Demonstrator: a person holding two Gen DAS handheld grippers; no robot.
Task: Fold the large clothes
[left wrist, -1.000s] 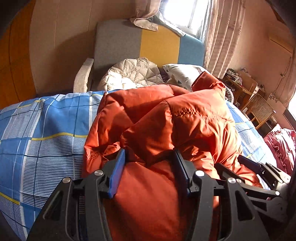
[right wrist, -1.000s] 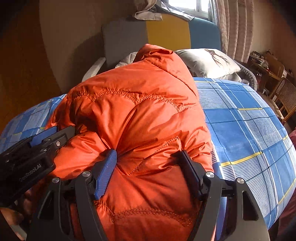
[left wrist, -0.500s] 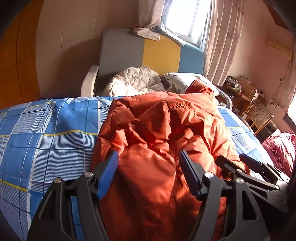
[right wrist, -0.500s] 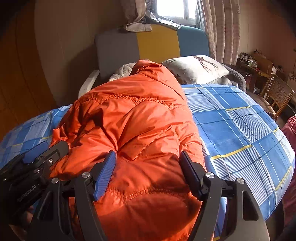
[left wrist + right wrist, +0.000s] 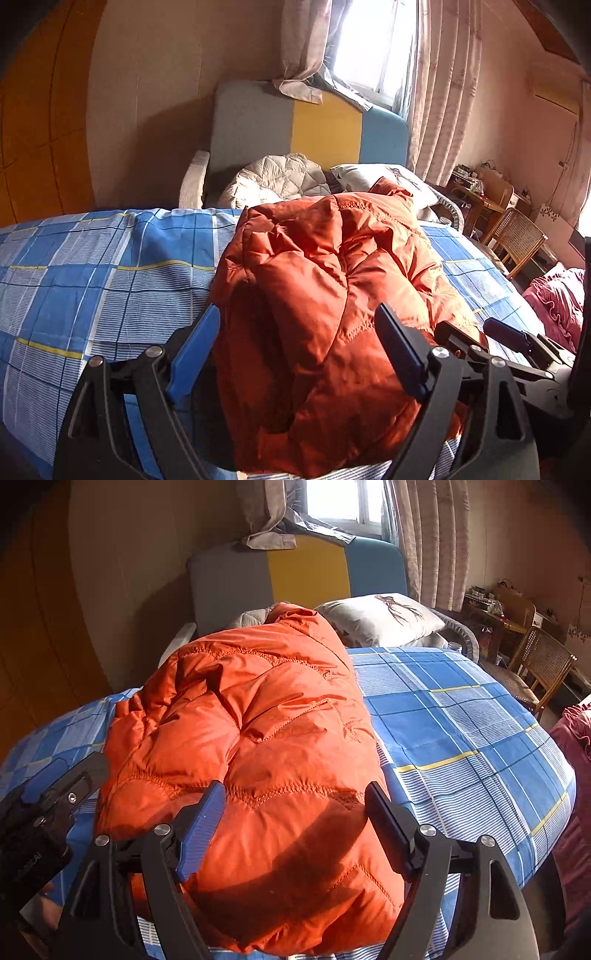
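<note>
1. Left gripper (image 5: 299,350): jaws spread wide, straddling the near end of the puffy orange quilted down jacket (image 5: 332,295), pinching nothing.
2. Right gripper (image 5: 295,827): jaws spread wide over the same end, just beside the left one.
3. Jacket bundled lengthwise mid-bed on the blue plaid bedsheet (image 5: 461,731), stitching wavy, surface creased.
4. Bare sheet both sides; grey-yellow-blue headboard (image 5: 325,125), white printed pillow (image 5: 380,618) beyond; woven-cane wooden chair (image 5: 543,664) right.

An orange quilted down jacket (image 5: 332,295) (image 5: 258,746) is seen bundled into a thick, puffy, creased heap. It is spread lengthwise through the centre of both frames, from the bottom edge up to mid-height, on a blue checked bedsheet (image 5: 92,288) (image 5: 461,731).
</note>
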